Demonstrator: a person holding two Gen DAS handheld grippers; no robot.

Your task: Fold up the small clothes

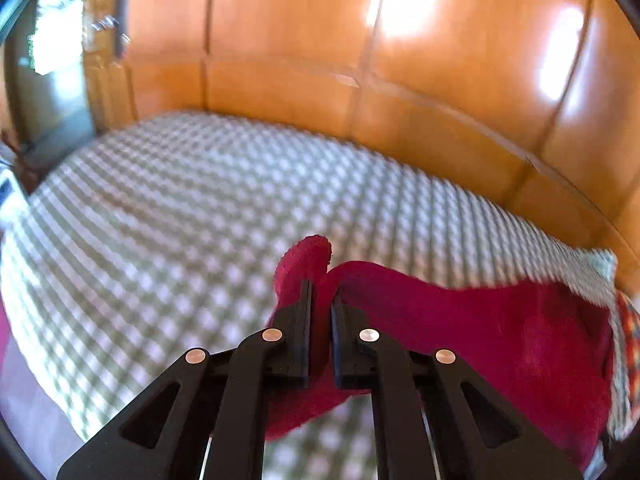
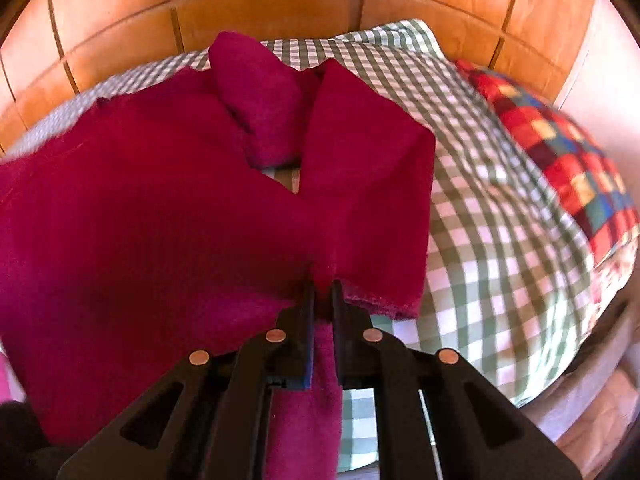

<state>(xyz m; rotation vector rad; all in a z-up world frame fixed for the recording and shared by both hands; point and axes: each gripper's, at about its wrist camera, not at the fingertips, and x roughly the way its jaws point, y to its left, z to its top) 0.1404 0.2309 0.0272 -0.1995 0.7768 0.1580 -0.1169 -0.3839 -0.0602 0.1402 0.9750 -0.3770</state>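
A magenta garment (image 2: 160, 208) lies over a bed with a green-and-white checked cover (image 2: 500, 220). In the right wrist view it spreads wide, with two leg-like flaps and a rolled fold (image 2: 256, 96) at the far end. My right gripper (image 2: 322, 284) is shut on the garment's near hem. In the left wrist view my left gripper (image 1: 322, 292) is shut on an edge of the same garment (image 1: 480, 332), and a flap of cloth stands up past its fingertips. The garment hangs lifted between both grippers.
A wooden panelled headboard (image 2: 280, 4) runs behind the bed and also shows in the left wrist view (image 1: 400, 80). A multicoloured checked pillow (image 2: 560, 140) lies at the right. The checked cover (image 1: 160, 220) stretches left of the garment.
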